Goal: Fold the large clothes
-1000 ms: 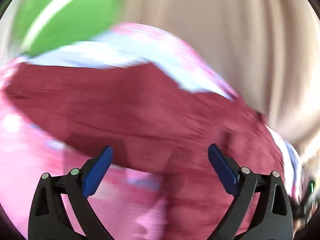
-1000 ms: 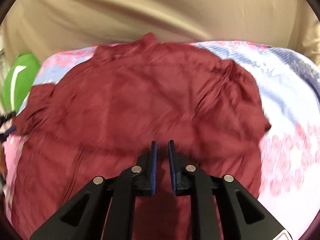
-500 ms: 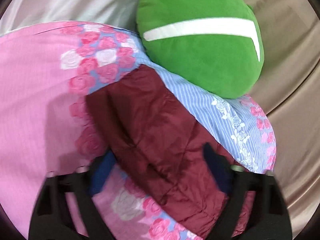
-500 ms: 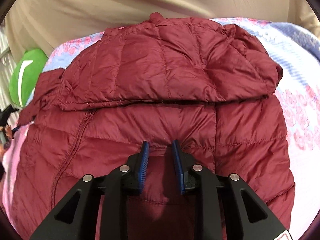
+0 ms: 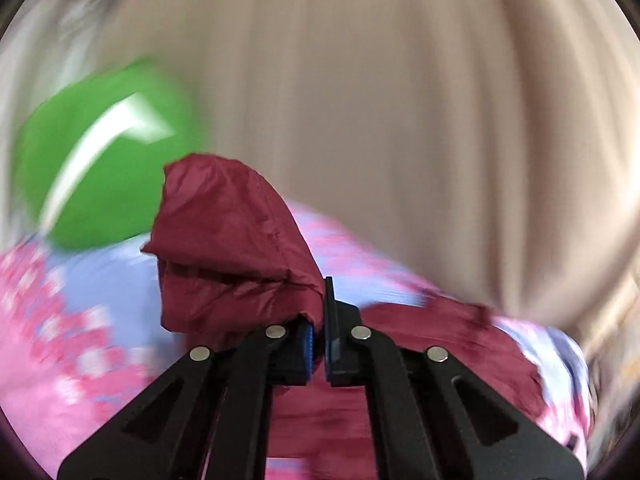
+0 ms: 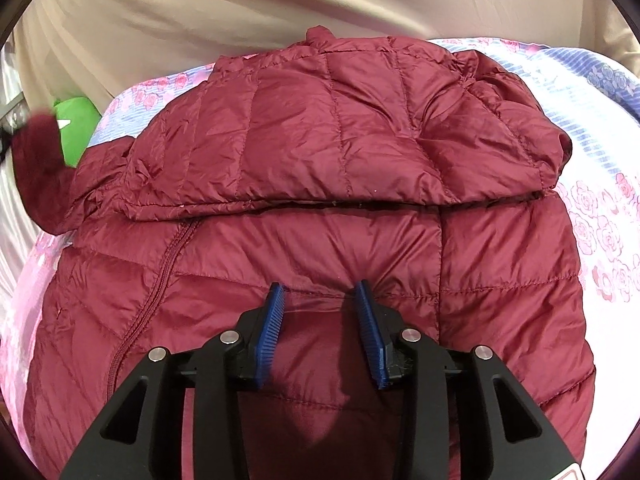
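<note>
Where it gaped over the sleeve half a second ago, left gripper has just closed, pinching the jacket cuff, lifted. Right gripper just widened, fingers part-open, over jacket on floral bed.

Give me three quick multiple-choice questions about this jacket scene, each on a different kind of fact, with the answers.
1. Where does the green cushion lie in the right wrist view?
A. far left of the jacket
B. on top of the jacket
C. far right

2. What colour is the puffer jacket?
A. navy
B. maroon
C. grey

3. What is the left gripper doing?
A. open, empty
B. shut on the sleeve
C. shut on the cushion

Answers: 1 A, it peeks out at the left edge. 2 B, all its quilting is dark red. 3 B, maroon cloth sits pinched between its pads.
</note>
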`<state>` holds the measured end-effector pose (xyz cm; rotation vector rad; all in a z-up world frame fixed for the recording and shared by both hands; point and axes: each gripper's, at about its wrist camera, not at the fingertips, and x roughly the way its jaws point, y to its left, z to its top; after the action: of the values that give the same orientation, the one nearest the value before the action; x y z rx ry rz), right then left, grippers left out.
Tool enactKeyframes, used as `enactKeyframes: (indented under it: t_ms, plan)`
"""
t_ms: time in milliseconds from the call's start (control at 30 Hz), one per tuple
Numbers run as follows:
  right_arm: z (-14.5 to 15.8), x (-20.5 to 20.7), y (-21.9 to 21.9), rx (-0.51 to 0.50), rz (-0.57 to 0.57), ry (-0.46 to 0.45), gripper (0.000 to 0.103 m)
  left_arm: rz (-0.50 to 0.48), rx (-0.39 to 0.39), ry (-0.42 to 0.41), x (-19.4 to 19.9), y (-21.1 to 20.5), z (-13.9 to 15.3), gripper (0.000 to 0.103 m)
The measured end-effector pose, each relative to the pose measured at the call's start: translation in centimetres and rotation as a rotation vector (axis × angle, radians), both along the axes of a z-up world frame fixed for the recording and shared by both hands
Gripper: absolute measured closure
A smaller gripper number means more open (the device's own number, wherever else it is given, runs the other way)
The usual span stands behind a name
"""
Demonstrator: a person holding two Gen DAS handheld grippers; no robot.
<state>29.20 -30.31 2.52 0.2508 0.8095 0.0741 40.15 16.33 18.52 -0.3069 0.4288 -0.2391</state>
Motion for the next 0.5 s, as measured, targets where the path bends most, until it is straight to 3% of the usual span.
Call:
enactKeyframes:
  t_ms: [133, 233, 367, 400, 500]
  plan:
    - [0.0, 0.0, -0.2, 0.016, -0.008, -0.005, 0.063, -0.228, 0.062, -0.027, -1.0, -12.2, 1.7, 0.101]
    - [0.1, 0.0, -0.5, 0.035, -0.015, -0.011, 0.061, -0.357, 0.121, 0.005, -1.2, -21.1, -0.2, 0.101]
    - [0.1, -0.2, -1.0, 0.066, -0.025, -0.021, 0.059, -0.456, 0.188, 0.142, 0.2, -30.1, -6.7, 0.092]
    - [0.1, -0.2, -1.1, 0.072, -0.026, -0.023, 0.058, -0.485, 0.184, 0.233, 0.9, -31.7, -9.6, 0.081]
    - [0.5, -0.8, -1.5, 0.08, -0.049, -0.052, 0.056, -0.474, 0.11, 0.374, 2.1, -32.1, -14.7, 0.075]
